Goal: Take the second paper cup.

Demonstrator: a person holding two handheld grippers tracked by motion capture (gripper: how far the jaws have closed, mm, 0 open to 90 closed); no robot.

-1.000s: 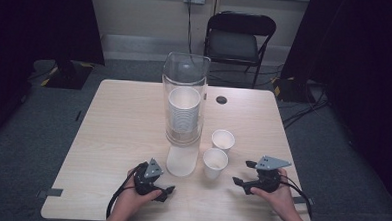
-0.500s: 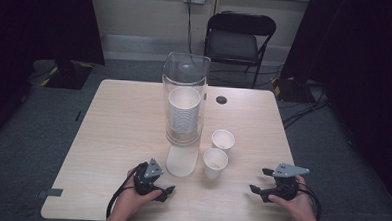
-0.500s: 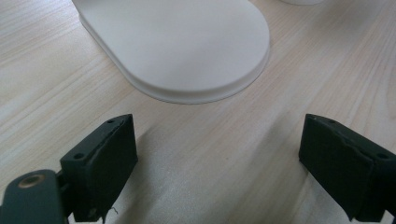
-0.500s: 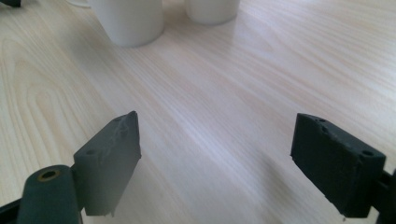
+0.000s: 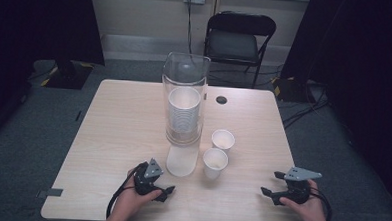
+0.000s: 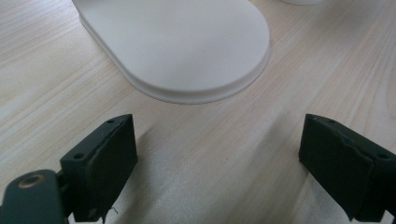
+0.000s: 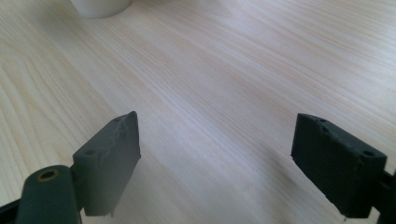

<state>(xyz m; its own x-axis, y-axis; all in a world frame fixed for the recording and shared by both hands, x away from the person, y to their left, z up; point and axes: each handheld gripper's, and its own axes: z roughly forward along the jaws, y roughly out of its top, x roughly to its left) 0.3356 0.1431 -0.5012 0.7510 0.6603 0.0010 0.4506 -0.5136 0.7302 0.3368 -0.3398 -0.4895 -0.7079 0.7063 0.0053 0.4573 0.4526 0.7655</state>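
Wide-apart jaws over bare wooden table [image 7: 224,93], white cup [image 7: 100,6] beyond

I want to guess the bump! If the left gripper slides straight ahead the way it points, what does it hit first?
Probably the white dispenser base, straight ahead of the open left gripper.

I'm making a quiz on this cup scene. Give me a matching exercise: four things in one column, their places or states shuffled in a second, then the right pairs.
Things:
1. cup stack
2. lying cup
3. chair
4. right gripper

Places or states:
A. behind the table's far edge
B. open, over bare wood near the right corner
C. inside the clear holder
D. on its side in front of the holder, ahead of the left gripper

Pairs: 1-C, 2-D, 3-A, 4-B
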